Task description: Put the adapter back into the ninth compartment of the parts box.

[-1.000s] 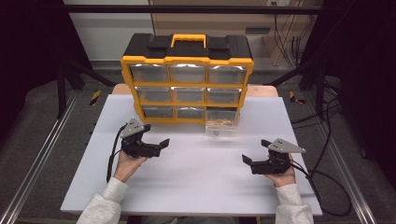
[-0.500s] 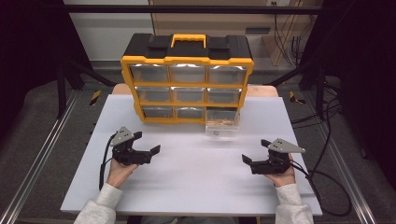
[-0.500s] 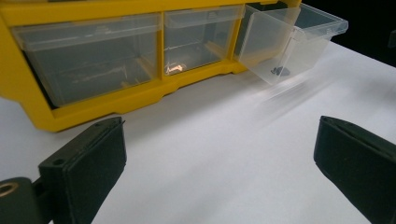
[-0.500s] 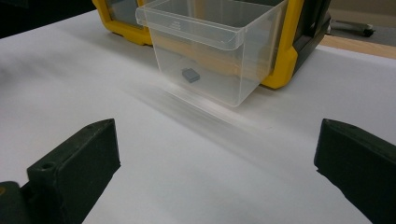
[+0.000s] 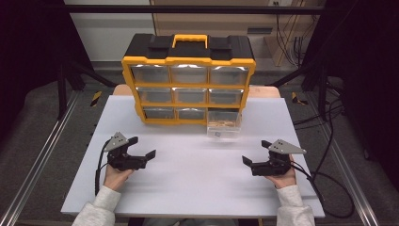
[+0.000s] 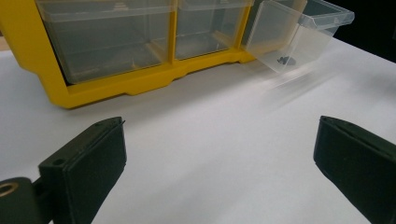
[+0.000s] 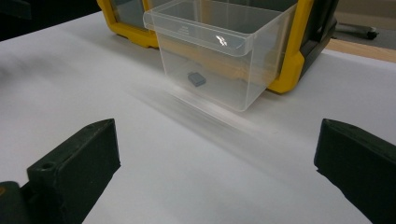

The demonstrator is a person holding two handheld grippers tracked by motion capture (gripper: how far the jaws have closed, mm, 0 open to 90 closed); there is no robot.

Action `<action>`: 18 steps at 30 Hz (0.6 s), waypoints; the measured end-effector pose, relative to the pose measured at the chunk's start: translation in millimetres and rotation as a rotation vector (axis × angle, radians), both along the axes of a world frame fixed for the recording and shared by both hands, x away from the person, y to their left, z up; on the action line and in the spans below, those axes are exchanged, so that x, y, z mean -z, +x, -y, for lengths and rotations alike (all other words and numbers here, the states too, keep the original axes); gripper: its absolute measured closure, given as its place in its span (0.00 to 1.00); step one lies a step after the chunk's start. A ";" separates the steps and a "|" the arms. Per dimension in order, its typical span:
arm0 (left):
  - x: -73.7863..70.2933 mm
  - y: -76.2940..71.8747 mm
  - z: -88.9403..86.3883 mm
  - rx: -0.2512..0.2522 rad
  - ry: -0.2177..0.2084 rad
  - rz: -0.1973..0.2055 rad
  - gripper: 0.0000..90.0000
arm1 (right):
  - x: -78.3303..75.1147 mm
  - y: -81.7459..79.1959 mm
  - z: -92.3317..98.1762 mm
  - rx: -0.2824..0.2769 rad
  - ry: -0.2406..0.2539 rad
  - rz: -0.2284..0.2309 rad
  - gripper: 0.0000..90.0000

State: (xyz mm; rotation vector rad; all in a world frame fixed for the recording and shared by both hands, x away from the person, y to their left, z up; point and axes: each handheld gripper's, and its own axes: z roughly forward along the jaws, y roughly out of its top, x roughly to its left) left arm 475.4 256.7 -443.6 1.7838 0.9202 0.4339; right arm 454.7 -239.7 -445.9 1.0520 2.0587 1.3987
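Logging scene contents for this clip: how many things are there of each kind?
Yellow drawer cabinet: 1
Clear drawers in it: 9, the bottom right drawer pulled out
Small dark part inside that drawer: 1
Grippers: 2, left gripper, right gripper
Total: 13

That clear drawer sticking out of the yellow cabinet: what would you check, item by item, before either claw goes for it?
1. Clear drawer pulled out of the yellow cabinet, bottom right slot: ok.
2. Small dark piece lying inside the drawer: ok.
3. Left claw open and holding nothing: ok.
4. Right claw open and holding nothing: ok.
5. White table bare between both claws and the drawer: ok.
6. How firmly the drawer sits in its slot: cannot tell.
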 end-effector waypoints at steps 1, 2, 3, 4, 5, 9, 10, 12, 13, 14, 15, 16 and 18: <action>0.5 -0.3 -1.1 0.001 -0.001 0.000 0.02 | -0.2 -0.2 -0.7 -0.002 0.000 -0.003 0.00; 0.9 -0.8 -2.2 0.001 -0.004 -0.002 0.02 | -0.4 -0.3 -1.6 -0.004 0.002 -0.004 0.00; 1.5 -1.1 -2.7 0.001 -0.008 -0.002 0.02 | -0.6 -0.1 -2.5 -0.005 0.000 -0.001 0.00; 1.8 -1.5 -3.3 0.001 -0.001 -0.002 0.02 | -0.8 0.1 -3.5 -0.007 0.000 0.001 0.01; 2.3 -2.1 -3.5 0.001 0.001 -0.003 0.02 | -1.1 0.1 -4.6 -0.007 0.000 -0.002 0.00; 4.6 -4.3 -3.8 0.004 0.004 -0.001 0.02 | -2.2 0.8 -9.1 -0.015 0.001 0.000 0.01; 4.9 -4.7 -3.7 0.005 0.005 0.000 0.02 | -2.5 1.0 -10.0 -0.015 -0.003 0.002 0.00; 5.6 -5.4 -3.7 0.010 0.006 -0.003 0.02 | -2.9 1.2 -10.9 -0.016 0.000 0.001 0.01; 6.1 -5.5 -3.4 0.011 0.006 -0.003 0.02 | -3.2 1.3 -11.4 -0.016 0.000 0.000 0.01; 6.4 -5.5 -3.1 0.011 0.004 -0.003 0.02 | -3.4 1.5 -12.0 -0.015 0.002 0.001 0.01; 6.8 -5.6 -2.9 0.011 0.002 0.000 0.02 | -3.7 1.7 -13.0 -0.018 0.003 0.002 0.01; 6.8 -5.5 -3.0 0.014 0.002 -0.001 0.02 | -3.7 1.7 -13.0 -0.018 0.003 0.002 0.01; 7.3 -5.6 -3.3 0.016 -0.001 -0.001 0.02 | -4.0 1.8 -14.0 -0.020 0.004 -0.001 0.00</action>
